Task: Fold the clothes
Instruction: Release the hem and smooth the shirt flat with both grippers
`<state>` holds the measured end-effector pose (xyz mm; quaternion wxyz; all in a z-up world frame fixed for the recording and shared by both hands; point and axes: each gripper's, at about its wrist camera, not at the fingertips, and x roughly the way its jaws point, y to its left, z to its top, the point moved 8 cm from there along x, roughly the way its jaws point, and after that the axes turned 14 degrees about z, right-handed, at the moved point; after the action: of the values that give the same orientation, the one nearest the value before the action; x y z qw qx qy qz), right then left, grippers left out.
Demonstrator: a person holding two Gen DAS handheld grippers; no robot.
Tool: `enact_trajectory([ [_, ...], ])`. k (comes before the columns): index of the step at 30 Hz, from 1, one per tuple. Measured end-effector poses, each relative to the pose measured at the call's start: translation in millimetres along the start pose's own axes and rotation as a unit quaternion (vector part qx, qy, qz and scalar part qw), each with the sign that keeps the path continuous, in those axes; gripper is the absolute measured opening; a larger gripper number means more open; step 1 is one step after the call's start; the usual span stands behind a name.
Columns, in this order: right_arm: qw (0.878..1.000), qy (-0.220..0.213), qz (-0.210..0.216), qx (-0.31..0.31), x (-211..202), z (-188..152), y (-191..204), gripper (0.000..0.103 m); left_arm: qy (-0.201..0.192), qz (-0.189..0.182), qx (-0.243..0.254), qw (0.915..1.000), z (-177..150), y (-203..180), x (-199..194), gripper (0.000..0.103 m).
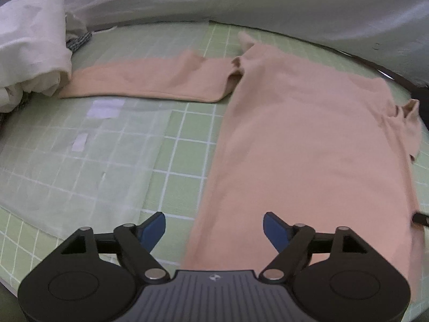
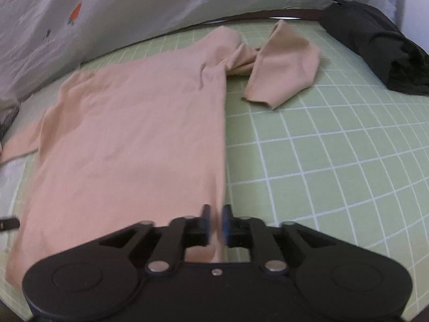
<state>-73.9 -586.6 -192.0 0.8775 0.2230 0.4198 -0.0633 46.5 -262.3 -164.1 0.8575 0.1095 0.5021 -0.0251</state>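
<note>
Left hand-held gripper [image 1: 214,226] spread wide over peach shirt [image 1: 308,139]; right hand-held gripper [image 2: 214,221] seemingly pinching its blurred edge.

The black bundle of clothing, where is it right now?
The black bundle shows only in the right wrist view, at the upper right on the far edge of the green grid mat, just right of the peach shirt's folded sleeve.

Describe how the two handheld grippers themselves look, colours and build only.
Both are matte black linkage grippers with round side housings, silver pivot pins and blue pads on the fingers. The left gripper has a grey ribbed centre plate bearing a small pale logo. The right gripper shows a black centre with one silver screw.
</note>
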Motion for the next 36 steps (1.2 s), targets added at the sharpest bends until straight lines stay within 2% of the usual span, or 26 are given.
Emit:
enact_trajectory([
  [1,1.0,-0.007,-0.003,0.001,-0.7,3.4,-1.8,0.037,0.001,-0.001,0.003,1.0,-2.8,-3.5,-1.4,0.081],
  [2,1.0,-0.014,-0.007,-0.002,-0.1,6.0,-2.6,0.044,0.001,-0.003,0.006,1.0,-5.6,-7.0,-2.8,0.081],
  [3,1.0,-0.02,-0.009,-0.006,-0.3,8.9,-4.3,0.046,0.002,-0.004,0.009,0.9999,-8.4,-11.3,-4.4,0.081],
  [4,0.999,-0.027,-0.009,-0.014,0.7,12.5,-6.0,0.055,0.001,-0.006,0.012,0.9999,-11.3,-16.9,-6.2,0.081],
  [5,0.999,-0.035,-0.008,-0.022,1.7,16.0,-7.6,0.075,0.0,-0.007,0.013,0.9999,-14.0,-22.5,-7.8,0.082],
  [7,0.998,-0.054,-0.009,-0.04,3.7,23.9,-10.5,0.103,-0.003,-0.006,0.009,0.9999,-18.9,-34.3,-10.4,0.088],
  [12,0.995,-0.068,0.013,-0.074,7.2,41.1,-22.0,0.103,0.004,-0.011,-0.012,0.9999,-28.6,-63.7,-9.8,0.09],
  [17,0.992,-0.099,0.01,-0.082,10.1,68.0,-43.5,0.103,0.039,-0.006,-0.053,0.9978,-32.8,-73.9,2.6,0.089],
  [21,0.992,-0.097,-0.004,-0.081,22.4,85.9,-57.5,0.103,0.048,0.001,-0.084,0.9953,-28.0,-72.8,7.9,0.091],
  [25,0.993,-0.076,-0.02,-0.085,44.2,98.2,-70.1,0.102,0.06,0.014,-0.082,0.9947,-21.2,-76.9,13.6,0.099],
  [27,0.993,-0.067,-0.028,-0.092,54.2,107.0,-74.9,0.097,0.068,0.022,-0.078,0.9944,-18.5,-79.8,17.0,0.103],
  [31,0.995,-0.051,-0.018,-0.083,70.3,115.4,-79.7,0.075,0.079,0.055,-0.052,0.994,-15.1,-86.6,23.9,0.103],
  [33,0.995,-0.058,-0.012,-0.082,70.1,116.3,-82.6,0.063,0.079,0.062,-0.047,0.9938,-14.4,-88.8,25.2,0.103],
  [35,0.993,-0.064,-0.009,-0.095,66.1,116.6,-86.3,0.033,0.081,0.063,-0.053,0.9933,-13.5,-87.9,25.9,0.103],
  [36,0.993,-0.066,-0.008,-0.102,63.7,116.9,-88.7,0.025,0.082,0.065,-0.055,0.993,-13.1,-88.2,26.2,0.103],
])
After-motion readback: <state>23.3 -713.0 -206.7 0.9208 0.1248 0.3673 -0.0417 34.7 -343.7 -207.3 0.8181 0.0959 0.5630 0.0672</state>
